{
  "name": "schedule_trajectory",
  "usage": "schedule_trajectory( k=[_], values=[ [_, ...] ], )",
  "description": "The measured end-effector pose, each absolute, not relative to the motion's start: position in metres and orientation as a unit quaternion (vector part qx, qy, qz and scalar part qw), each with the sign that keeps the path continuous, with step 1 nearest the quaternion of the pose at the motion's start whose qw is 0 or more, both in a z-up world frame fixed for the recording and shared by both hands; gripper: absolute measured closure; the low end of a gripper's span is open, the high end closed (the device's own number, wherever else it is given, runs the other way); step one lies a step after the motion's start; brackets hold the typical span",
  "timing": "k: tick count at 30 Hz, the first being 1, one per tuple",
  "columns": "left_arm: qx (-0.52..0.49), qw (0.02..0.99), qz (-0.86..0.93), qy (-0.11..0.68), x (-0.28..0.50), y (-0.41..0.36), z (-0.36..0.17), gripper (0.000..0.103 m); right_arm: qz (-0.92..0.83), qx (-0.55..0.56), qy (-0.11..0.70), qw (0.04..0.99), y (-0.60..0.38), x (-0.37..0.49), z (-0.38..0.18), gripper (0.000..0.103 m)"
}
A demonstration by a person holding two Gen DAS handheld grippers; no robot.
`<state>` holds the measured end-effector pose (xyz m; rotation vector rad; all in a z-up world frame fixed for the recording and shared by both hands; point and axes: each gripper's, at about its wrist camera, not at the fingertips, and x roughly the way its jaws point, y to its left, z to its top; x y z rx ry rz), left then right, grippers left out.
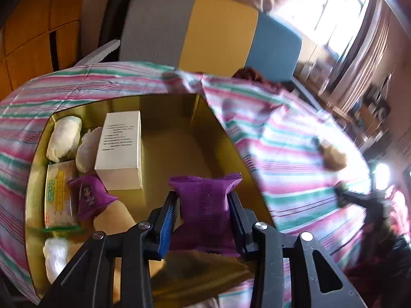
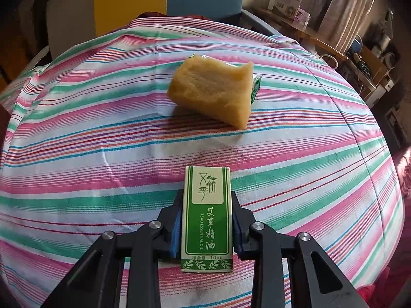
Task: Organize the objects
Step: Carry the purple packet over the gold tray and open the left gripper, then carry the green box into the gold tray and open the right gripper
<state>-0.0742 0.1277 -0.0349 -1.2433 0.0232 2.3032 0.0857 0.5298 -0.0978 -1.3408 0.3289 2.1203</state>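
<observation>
Left gripper (image 1: 204,205) grasps a purple packet (image 1: 205,205) at lower centre, over the gold tray (image 1: 36,169). Right gripper (image 2: 207,220) grasps a green box (image 2: 207,220) at lower centre; yellow cake (image 2: 212,89) lies above on the striped cloth (image 2: 77,154).

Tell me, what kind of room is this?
Probably a lived-in bedroom or living room: a striped cloth covers the surface, a curtained window stands behind it, and cluttered shelves line the side.

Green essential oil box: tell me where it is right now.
In the right wrist view, the green essential oil box sits low and centre, clamped between the right gripper pads above the striped cloth, nearer the camera than the yellow snack packet.
</observation>
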Motion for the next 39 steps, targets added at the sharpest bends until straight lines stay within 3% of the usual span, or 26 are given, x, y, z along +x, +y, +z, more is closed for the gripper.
schedule_trajectory(
  k=[10,33,39],
  values=[
    [-0.478,0.21,0.852,0.041,-0.084,0.122,-0.06,0.065,0.8,-0.508,0.118,0.298,0.531,0.083,-0.099,0.07],
    [-0.405,0.198,0.892,0.023,-0.029,0.084,-0.017,0.064,0.801,-0.504,0.117,0.3,0.527,0.085,-0.095,0.071],
    [-0.404,0.193,0.894,0.018,-0.024,0.072,-0.017,0.063,0.81,-0.502,0.153,0.263,0.516,0.084,-0.093,0.072]
  ],
)
